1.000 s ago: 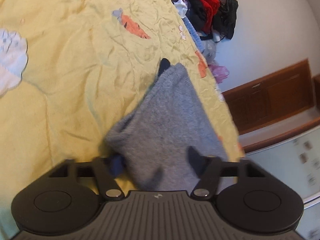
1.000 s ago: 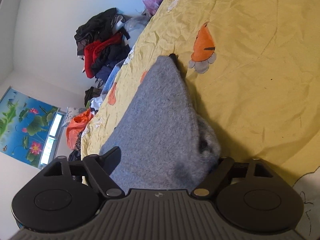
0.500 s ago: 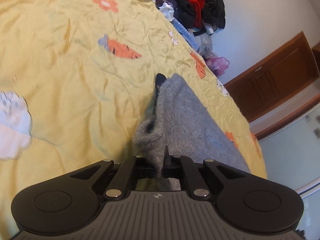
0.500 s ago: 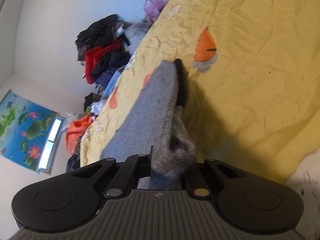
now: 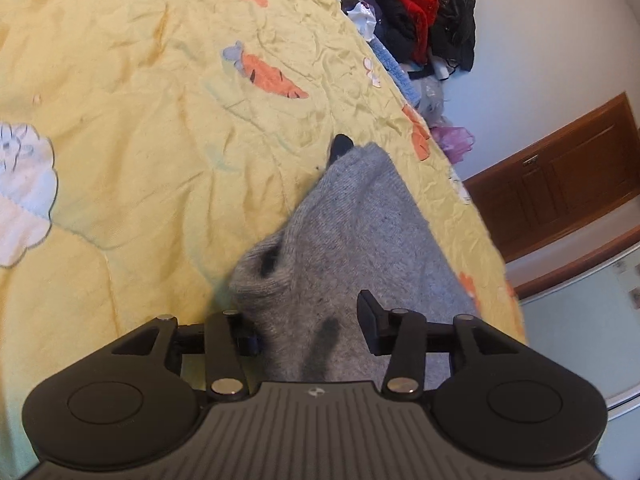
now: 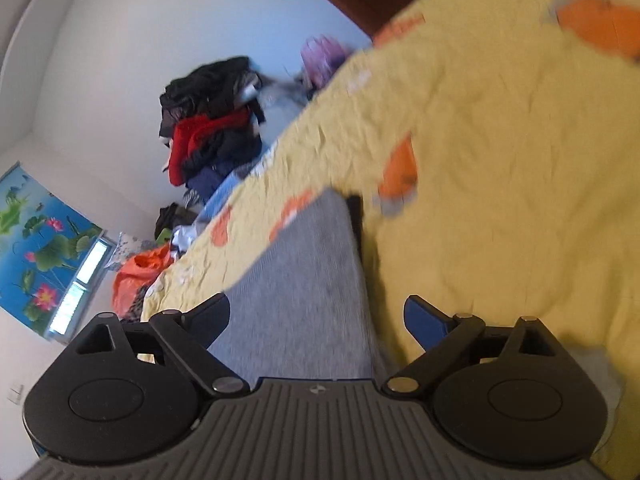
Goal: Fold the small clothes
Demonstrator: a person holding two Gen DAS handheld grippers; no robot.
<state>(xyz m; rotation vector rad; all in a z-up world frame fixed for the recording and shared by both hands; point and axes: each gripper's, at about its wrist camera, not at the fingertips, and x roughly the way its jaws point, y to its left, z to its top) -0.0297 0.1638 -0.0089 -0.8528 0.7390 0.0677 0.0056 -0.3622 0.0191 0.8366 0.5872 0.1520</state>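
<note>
Grey knit garment lies on the yellow bedspread, doubled over into a narrow strip with a rolled bulge at its near end, so I judge the current fold laid but not yet flattened or finished. My left gripper has just been opening and now stands partly open, the cloth between its fingers but no longer pinched; my right gripper has likewise just opened and stands wide, above the near edge of the garment and clear of it. Remaining work, as I judge it: smooth or re-fold the bulge, then address the clothes pile beyond the bed's far edge.
</note>
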